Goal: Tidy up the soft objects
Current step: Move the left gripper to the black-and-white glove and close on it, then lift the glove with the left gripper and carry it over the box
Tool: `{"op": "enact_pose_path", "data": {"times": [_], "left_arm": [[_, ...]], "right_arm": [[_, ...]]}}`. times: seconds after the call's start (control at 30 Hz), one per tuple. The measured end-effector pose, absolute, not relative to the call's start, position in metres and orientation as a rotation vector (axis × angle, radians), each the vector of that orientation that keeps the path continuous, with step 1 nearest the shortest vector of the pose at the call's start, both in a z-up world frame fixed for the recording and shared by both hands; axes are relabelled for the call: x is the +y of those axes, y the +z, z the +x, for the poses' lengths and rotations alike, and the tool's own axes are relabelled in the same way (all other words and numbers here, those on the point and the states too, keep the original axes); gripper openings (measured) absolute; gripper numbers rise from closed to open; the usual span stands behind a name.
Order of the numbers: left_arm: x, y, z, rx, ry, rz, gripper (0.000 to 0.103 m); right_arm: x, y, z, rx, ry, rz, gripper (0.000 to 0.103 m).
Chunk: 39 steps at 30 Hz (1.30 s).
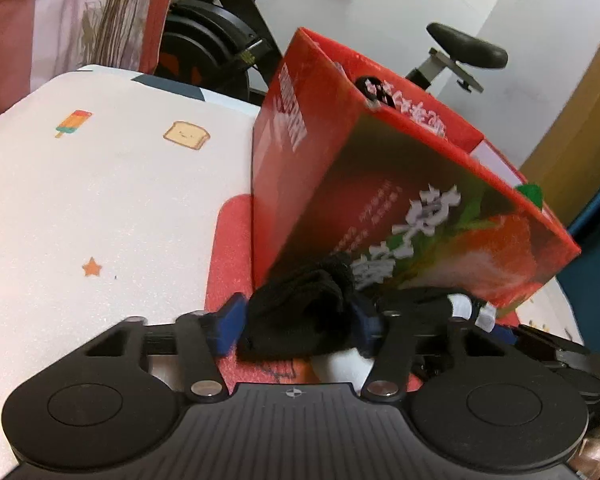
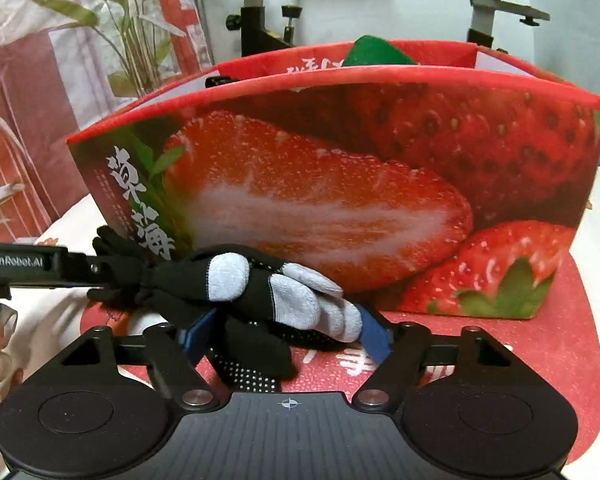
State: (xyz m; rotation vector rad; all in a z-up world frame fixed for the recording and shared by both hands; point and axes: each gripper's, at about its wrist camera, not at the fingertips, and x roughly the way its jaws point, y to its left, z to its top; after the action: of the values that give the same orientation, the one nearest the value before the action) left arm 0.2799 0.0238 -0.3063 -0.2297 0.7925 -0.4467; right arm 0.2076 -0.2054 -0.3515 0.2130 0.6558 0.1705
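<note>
A black glove with grey finger patches [image 2: 260, 292] is stretched between my two grippers, just in front of the red strawberry box [image 2: 340, 184]. My left gripper [image 1: 296, 320] is shut on the glove's black cuff end [image 1: 300, 312]. My right gripper [image 2: 288, 328] is shut on the glove's grey-fingered end. In the right wrist view the left gripper [image 2: 112, 276] comes in from the left and pinches the cuff. The box [image 1: 380, 184] is open at the top, with a green object [image 2: 376, 52] showing inside.
The box stands on a red foam mat [image 2: 540, 344] over a white cloth with cartoon prints [image 1: 100, 200]. An exercise bike [image 1: 228, 52] stands behind the table. A patterned curtain [image 2: 60, 80] hangs at the left.
</note>
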Motion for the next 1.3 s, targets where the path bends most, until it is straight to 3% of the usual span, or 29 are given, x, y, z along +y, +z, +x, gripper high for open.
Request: {"op": "enact_pose_path", "data": {"times": [0.1, 0.33, 0.63, 1.3], "left_arm": [[0.019, -0.307, 0.275, 0.783, -0.436, -0.188, 0.040], [0.019, -0.305, 0.266, 0.813, -0.436, -0.188, 0.020], [0.027, -0.306, 0.244, 0.817, -0.433, -0.206, 0.019], [0.035, -0.282, 0.191, 0.752, -0.396, -0.200, 0.018]], "right_arm": [[-0.206, -0.351, 0.206, 0.663, 0.184, 0.210, 0.063], [-0.204, -0.346, 0.201, 0.683, 0.229, 0.246, 0.021], [-0.202, -0.341, 0.183, 0.669, 0.248, 0.276, 0.012], [-0.199, -0.312, 0.132, 0.572, 0.289, 0.296, 0.010]]}}
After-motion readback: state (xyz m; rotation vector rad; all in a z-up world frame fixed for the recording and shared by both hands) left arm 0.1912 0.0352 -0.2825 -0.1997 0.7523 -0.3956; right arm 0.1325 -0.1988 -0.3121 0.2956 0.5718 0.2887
